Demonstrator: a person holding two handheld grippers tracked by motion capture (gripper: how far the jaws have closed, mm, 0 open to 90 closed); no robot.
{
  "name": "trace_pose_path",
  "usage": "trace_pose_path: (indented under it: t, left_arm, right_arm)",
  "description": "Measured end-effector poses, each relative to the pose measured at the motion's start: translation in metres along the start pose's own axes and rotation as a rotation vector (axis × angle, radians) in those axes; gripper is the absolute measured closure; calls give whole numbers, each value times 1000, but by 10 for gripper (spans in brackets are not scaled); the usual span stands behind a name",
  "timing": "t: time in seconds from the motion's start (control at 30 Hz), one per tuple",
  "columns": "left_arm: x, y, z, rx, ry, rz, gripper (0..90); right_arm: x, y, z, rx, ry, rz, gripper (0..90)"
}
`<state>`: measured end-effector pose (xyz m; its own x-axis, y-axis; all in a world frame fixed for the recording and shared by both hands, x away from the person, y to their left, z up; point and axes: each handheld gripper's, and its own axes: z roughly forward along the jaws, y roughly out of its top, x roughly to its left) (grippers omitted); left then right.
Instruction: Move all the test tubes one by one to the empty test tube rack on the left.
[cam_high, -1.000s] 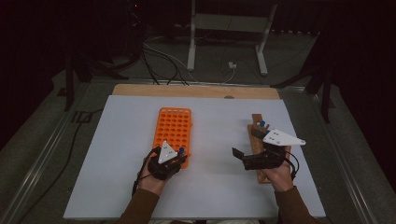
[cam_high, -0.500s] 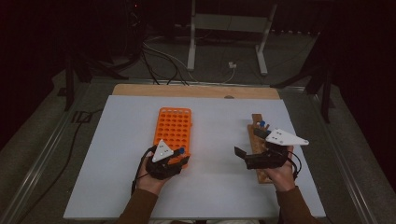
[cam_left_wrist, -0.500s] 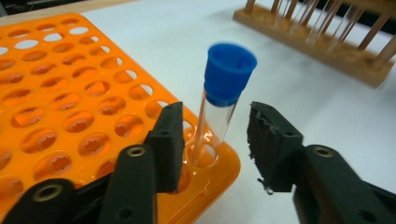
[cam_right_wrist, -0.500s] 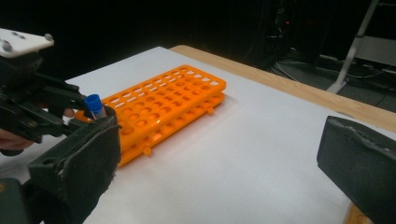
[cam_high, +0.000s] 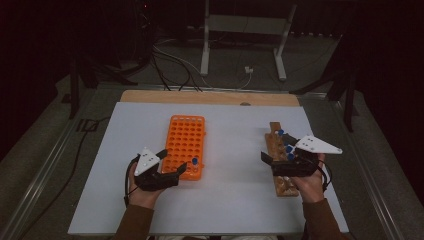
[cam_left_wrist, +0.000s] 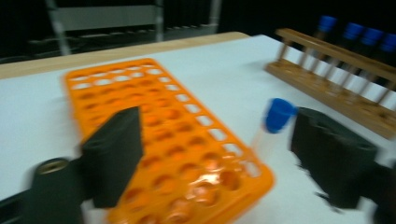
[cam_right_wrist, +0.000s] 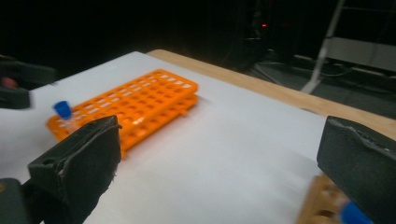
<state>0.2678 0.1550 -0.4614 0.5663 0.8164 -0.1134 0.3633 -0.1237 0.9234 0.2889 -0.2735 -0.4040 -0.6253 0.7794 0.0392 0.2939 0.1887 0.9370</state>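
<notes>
An orange tube rack (cam_high: 184, 142) lies left of centre on the white table. One blue-capped tube (cam_high: 195, 162) stands in a hole at its near right corner. My left gripper (cam_high: 172, 162) sits just left of that corner. Its jaws have just been opening and now stand open. In the left gripper view the tube (cam_left_wrist: 275, 122) stands free between them, close to the right jaw of the left gripper (cam_left_wrist: 224, 156). My right gripper (cam_high: 270, 164) is open and empty beside a wooden rack (cam_high: 276, 145) with several blue-capped tubes (cam_high: 288, 148).
The white table top (cam_high: 235, 190) has bare room between the two racks. A wooden board edge (cam_high: 210, 97) runs along the far side. Beyond it the floor holds cables and a metal stand (cam_high: 240, 30). In the right gripper view the orange rack (cam_right_wrist: 135, 105) lies far left.
The left gripper has opened and drawn back to the left and toward the person, leaving the blue-capped tube standing in the orange rack. The right gripper has stayed put.
</notes>
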Motion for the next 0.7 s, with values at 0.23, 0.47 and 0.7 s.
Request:
trace_pose_path:
  t: [0.23, 0.47, 0.7]
  left_arm:
    - [19, -3, -19, -5, 84, -24, 5]
    - [27, -7, -28, -14, 134, -20, 6]
    - [27, -9, -29, -20, 153, -8, 6]
  right_arm:
    - [-15, -3, -11, -5, -45, 21, 0]
    - [-31, -21, -22, 39, -89, 57, 35]
    - [-38, -40, -26, 97, -103, 78, 117]
